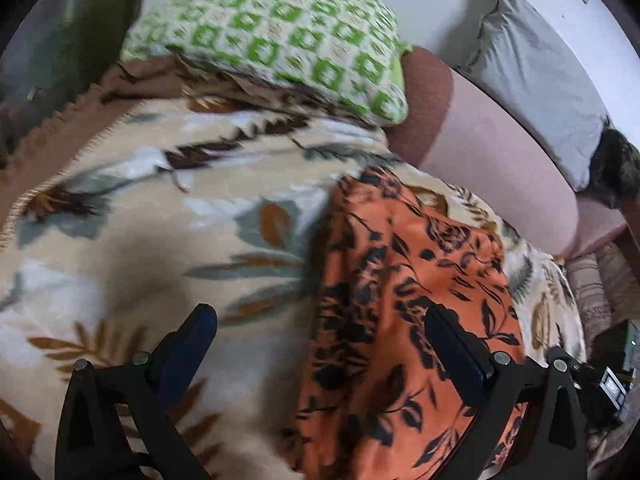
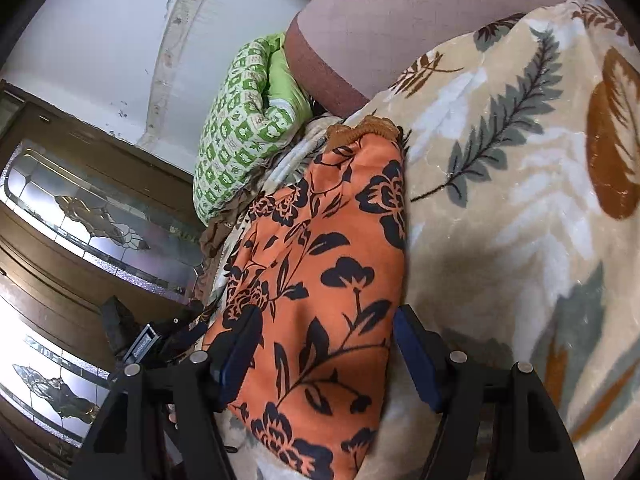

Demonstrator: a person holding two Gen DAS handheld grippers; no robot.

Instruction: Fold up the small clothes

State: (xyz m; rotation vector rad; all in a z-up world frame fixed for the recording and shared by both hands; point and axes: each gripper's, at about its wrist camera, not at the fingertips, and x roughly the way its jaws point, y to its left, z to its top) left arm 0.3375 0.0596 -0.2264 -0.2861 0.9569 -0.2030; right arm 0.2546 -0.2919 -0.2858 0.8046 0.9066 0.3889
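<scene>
An orange garment with a black flower print point(image 1: 404, 280) lies folded into a long strip on a cream leaf-patterned blanket point(image 1: 160, 208). My left gripper point(image 1: 320, 332) is open just above it, its right finger over the cloth and its left finger over the blanket. In the right wrist view the same garment point(image 2: 328, 272) runs away from me, a brown elastic waistband point(image 2: 360, 128) at its far end. My right gripper point(image 2: 326, 340) is open, its fingers standing either side of the garment's near part. Neither gripper holds anything.
A green-and-white patterned pillow point(image 1: 288, 40) lies at the head of the bed, next to a pink-and-maroon bolster point(image 1: 480, 140) and a grey cushion point(image 1: 532, 72). A wooden cabinet with glass doors point(image 2: 80, 208) stands beside the bed. The blanket point(image 2: 520, 200) spreads wide around the garment.
</scene>
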